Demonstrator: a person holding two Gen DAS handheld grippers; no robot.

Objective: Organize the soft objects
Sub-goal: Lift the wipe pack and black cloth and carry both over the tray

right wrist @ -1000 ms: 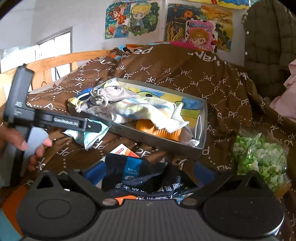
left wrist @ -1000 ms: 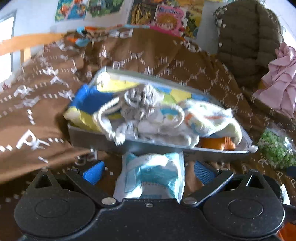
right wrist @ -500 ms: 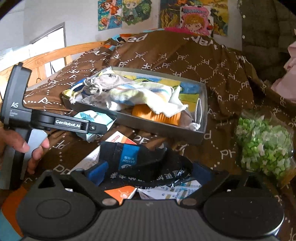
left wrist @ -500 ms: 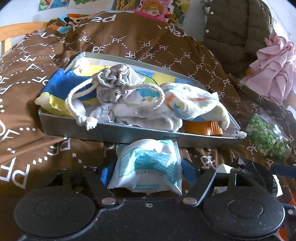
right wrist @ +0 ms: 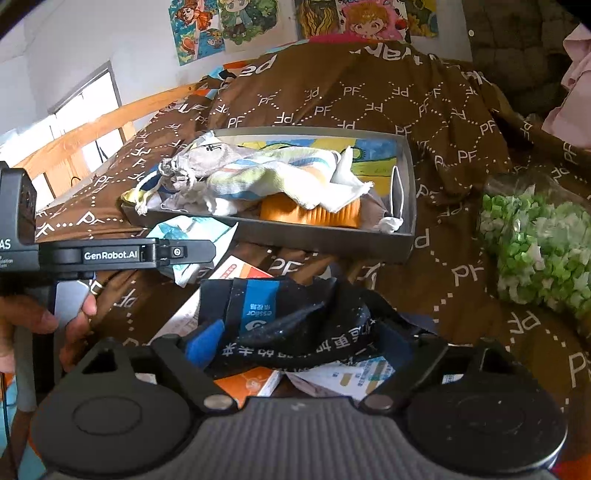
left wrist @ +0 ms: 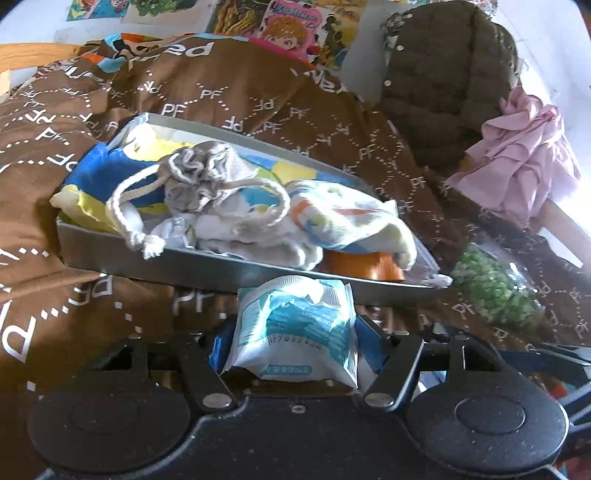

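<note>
The left claw (left wrist: 291,343), its jaws just closing, pinches a white-blue packet (left wrist: 295,328) before the grey tray (left wrist: 155,258). The right claw (right wrist: 295,343), also closing, has a black pouch (right wrist: 288,314) between its pads; whether they press it, I cannot tell.

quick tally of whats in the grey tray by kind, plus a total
In the grey tray, counting only what shows:
drawstring pouch: 1
striped towel: 1
orange brush: 1
white face mask: 1
Total: 4; anything buried under the cloth is hidden.

A bedroom: brown bedspread (right wrist: 369,96), cartoon posters (right wrist: 229,26).
</note>
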